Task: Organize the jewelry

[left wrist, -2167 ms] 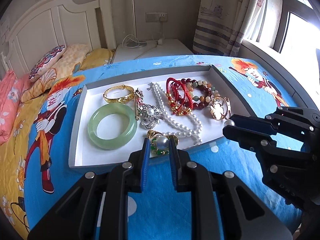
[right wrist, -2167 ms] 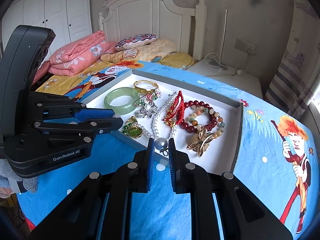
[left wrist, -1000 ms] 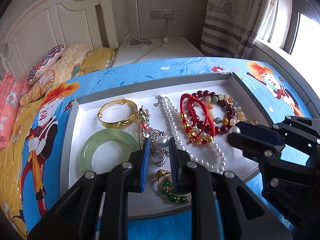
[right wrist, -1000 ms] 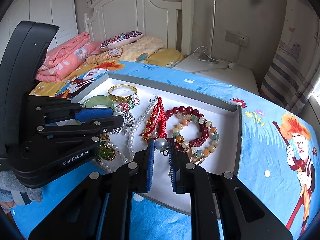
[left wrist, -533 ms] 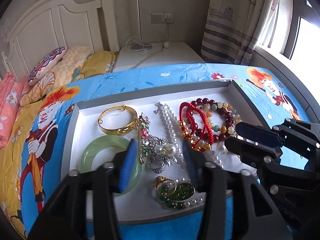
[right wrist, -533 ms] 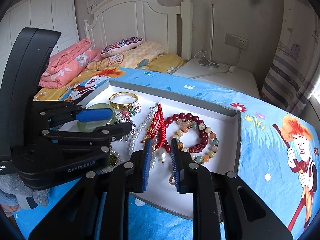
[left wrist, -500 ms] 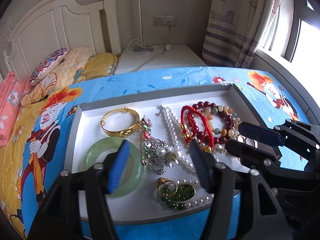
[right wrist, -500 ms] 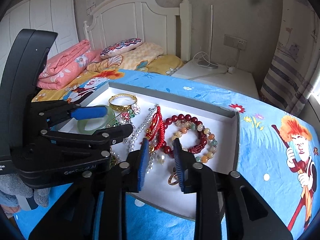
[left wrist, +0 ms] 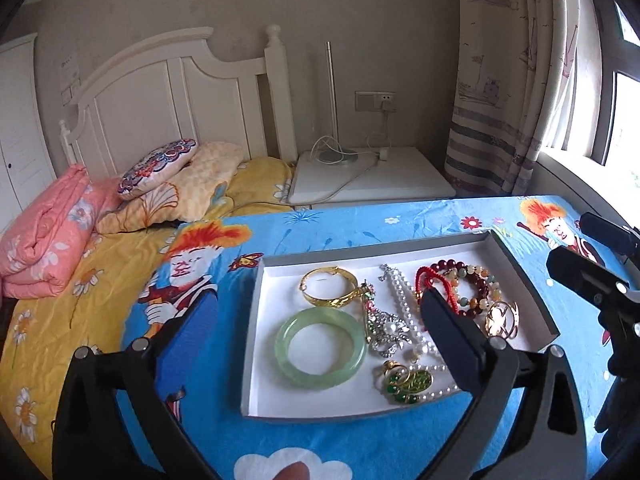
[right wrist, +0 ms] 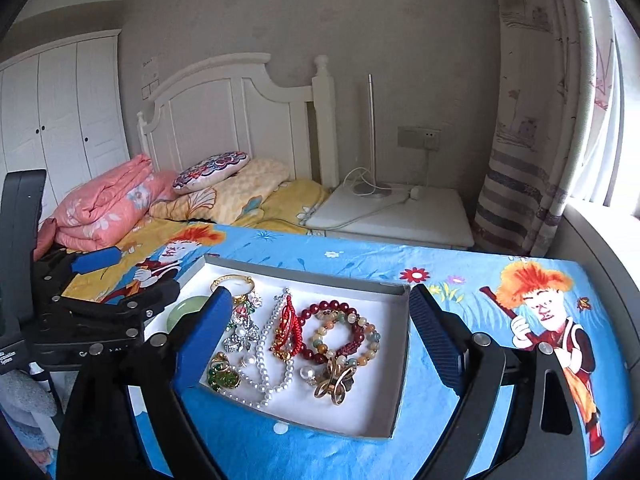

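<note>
Change: both grippers have lifted back from the tray, each leaving its pearl earring inside; their jaws have just been opening, nothing between them.
Left gripper (left wrist: 320, 332): jaws spread wide, held above the tray's left half.
Tray (left wrist: 256, 308): grey-walled, white inside, on the blue cartoon cloth (left wrist: 352, 220).
Jade bangle (left wrist: 320, 348): front left, gold bangle (left wrist: 329, 286) behind it.
Pearl necklace (right wrist: 266, 344): centre, beside the red cord bracelet (right wrist: 289, 330).
Bead bracelets (right wrist: 344, 334): right.
Right gripper (right wrist: 316, 340): jaws wide apart, empty.
</note>
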